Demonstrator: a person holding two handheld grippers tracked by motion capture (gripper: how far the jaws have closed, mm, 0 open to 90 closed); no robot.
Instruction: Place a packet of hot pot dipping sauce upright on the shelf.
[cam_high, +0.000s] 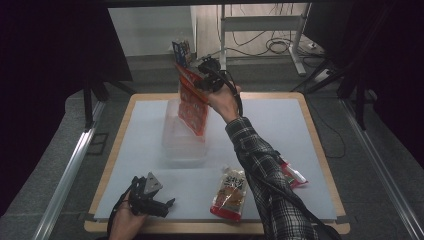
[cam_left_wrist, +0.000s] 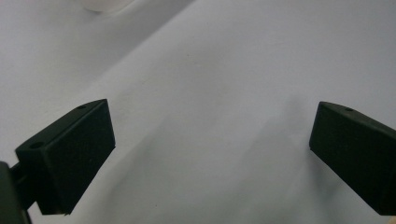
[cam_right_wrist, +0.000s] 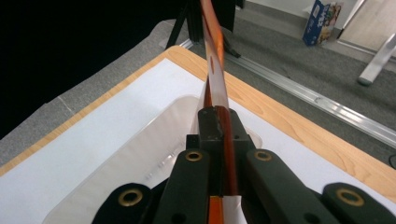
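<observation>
While the left gripper rests low at the near left edge of the white-topped wooden table, its two black jaws stand wide apart with nothing between them, and its own view looks down on bare white surface between the pads. The right gripper is raised over the far middle of the table, its jaws clamped together on the edge of a flat red and orange printed snack packet. In the high view that packet hangs down from the grip, tilted, with its lower end reaching into or just above a clear plastic rectangular tub; whether it touches the tub cannot be told. In the right gripper view the packet shows edge-on as a thin orange strip rising from between the closed jaws, with the clear tub below and beyond them. Near the front edge lies a bag of pale brown bread with red print, just left of the person's checked sleeve. A small red and white sachet peeps out on the other side of that sleeve. On the floor beyond the table stands a blue printed box.
</observation>
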